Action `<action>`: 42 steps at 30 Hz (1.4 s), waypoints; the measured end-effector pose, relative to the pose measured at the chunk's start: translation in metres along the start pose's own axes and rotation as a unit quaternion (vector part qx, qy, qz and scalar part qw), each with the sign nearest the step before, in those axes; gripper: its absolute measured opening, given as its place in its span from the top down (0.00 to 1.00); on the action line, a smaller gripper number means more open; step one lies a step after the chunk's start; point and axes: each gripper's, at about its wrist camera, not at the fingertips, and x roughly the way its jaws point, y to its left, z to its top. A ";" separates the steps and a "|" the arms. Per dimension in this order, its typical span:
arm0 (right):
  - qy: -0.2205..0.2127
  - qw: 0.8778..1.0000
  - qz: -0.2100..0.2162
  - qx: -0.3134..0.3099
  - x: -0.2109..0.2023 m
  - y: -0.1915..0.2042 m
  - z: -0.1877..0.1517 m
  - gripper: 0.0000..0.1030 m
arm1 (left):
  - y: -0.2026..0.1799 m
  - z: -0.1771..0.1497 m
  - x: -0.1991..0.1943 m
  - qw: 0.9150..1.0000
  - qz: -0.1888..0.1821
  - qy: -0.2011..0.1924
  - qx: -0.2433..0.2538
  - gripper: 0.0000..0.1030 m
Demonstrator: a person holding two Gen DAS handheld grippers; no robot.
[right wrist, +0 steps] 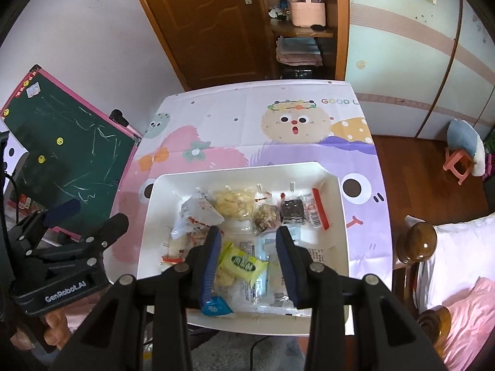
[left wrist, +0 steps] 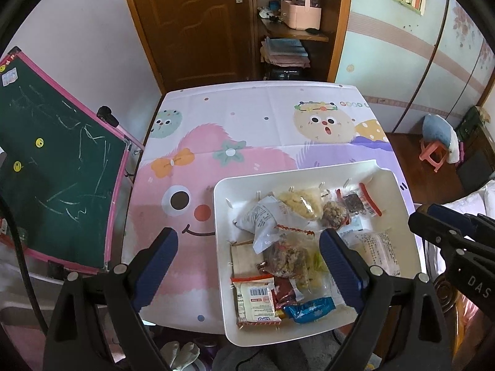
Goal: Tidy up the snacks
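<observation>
Bedroom table (left wrist: 247, 117) in a cartoon cloth: the wrapped snacks (right wrist: 244, 235) sit heaped in the white plastic tray (right wrist: 337, 216). Left gripper (left wrist: 249, 250) and right gripper (right wrist: 249, 241) hover above the tray, jaws apart, empty. Sorted or not, can't tell.

You are looking through two strong fisheye lenses: the door (left wrist: 191, 24) and wardrobe (left wrist: 411, 61) bow outward, and each picture is ringed by a black vignette at its corners. The light is soft, even daylight, bright enough over the tablecloth (left wrist: 247, 123) that its colours read clearly, with only faint shadows inside the white tray (right wrist: 148, 216). You get small glints off the clear snack wrappers (right wrist: 263, 278) and a hard highlight on the wooden bedpost knob (right wrist: 417, 241). The top of the door shows a warm orange cast. Both views are fairly sharp at centre, softer toward the rim, with a slight haze overall.
</observation>
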 end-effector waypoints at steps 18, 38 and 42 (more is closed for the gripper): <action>-0.007 1.000 0.012 0.011 -0.002 0.002 0.001 0.51 | 0.002 -0.002 -0.001 1.000 0.001 0.000 -0.002 0.10; -0.046 0.999 0.002 0.022 -0.031 0.009 -0.001 0.46 | -0.003 -0.005 -0.033 1.000 -0.017 -0.022 0.002 0.10; -0.056 0.998 -0.006 0.020 -0.041 0.011 0.000 0.46 | -0.002 -0.003 -0.042 0.999 -0.018 -0.028 0.000 0.10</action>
